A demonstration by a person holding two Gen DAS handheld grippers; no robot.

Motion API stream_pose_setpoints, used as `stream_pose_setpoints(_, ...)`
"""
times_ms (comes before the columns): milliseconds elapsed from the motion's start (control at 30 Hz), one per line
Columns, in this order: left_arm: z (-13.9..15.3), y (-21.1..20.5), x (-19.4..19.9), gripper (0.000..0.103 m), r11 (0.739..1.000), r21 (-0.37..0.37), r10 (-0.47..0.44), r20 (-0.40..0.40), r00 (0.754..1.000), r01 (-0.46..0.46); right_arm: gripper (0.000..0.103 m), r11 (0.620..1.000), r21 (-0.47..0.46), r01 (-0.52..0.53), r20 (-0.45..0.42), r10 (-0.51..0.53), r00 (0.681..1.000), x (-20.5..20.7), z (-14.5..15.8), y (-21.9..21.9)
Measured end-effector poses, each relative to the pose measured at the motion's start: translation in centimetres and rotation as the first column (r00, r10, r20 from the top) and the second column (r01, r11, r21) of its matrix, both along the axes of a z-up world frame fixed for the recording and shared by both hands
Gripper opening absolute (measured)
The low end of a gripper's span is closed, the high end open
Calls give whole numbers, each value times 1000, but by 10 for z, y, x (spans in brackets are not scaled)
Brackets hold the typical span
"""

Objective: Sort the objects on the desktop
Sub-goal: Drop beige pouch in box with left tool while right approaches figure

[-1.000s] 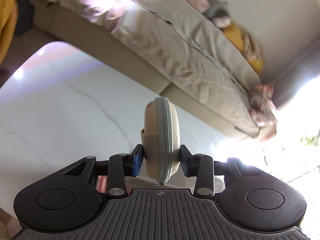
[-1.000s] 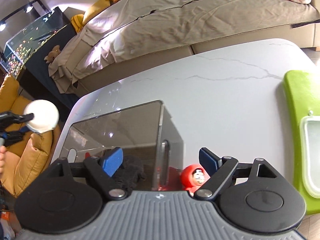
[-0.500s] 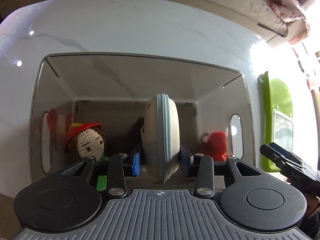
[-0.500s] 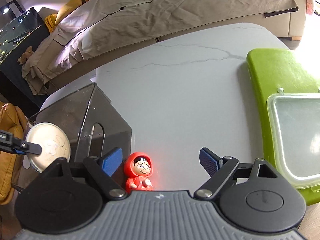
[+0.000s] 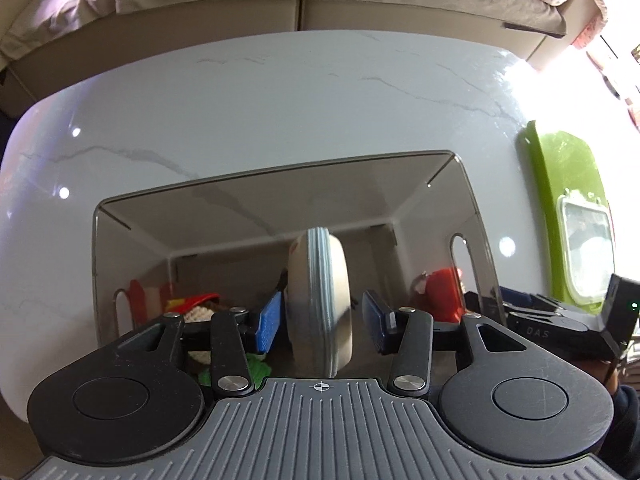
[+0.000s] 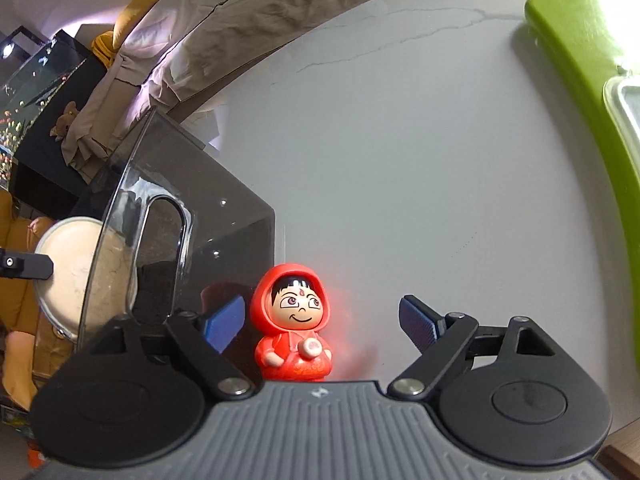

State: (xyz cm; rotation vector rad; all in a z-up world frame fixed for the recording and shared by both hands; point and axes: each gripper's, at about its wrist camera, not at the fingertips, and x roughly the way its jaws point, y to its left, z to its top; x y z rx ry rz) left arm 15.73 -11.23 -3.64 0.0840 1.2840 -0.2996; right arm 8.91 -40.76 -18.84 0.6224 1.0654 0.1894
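Observation:
My left gripper point(image 5: 320, 322) is open over the smoked clear bin point(image 5: 280, 200). A round beige zip case point(image 5: 320, 304) stands on edge between its blue pads, with a gap on the right side. The case also shows in the right wrist view point(image 6: 80, 276), behind the bin wall point(image 6: 160, 208). A knitted doll point(image 5: 196, 308) lies in the bin at the left. My right gripper point(image 6: 322, 320) is open, low over the table, with a red hooded figurine point(image 6: 294, 330) between its fingers, just outside the bin's right wall. The figurine shows through that wall point(image 5: 444, 292).
A green tray point(image 5: 560, 200) with a clear lidded box point(image 5: 586, 252) lies on the white marble table point(image 5: 280, 112) to the right. A sofa with a beige cover point(image 6: 248, 20) runs behind the table. The right gripper's body point(image 5: 560, 330) is beside the bin.
My left gripper carried the case over the bin, lowered it inside and opened its jaws. My right gripper moved right and down from the bin to the red figurine.

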Motion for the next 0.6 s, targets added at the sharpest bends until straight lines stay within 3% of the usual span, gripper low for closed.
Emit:
stream_pose_setpoints(267, 36, 11, -3, 75, 1000, 13, -3, 60, 998, 2, 89, 1000, 9, -17, 11, 17, 1000, -2, -13, 4)
stream_pose_setpoints(400, 45, 30, -1, 76, 999, 23, 37, 77, 996, -39, 88, 999, -13, -45, 28, 45, 999, -2, -12, 11)
stream_pose_setpoints(600, 34, 57, 4, 76, 993, 30, 109, 24, 994, -110, 82, 999, -14, -45, 40, 45, 998, -3, -11, 12)
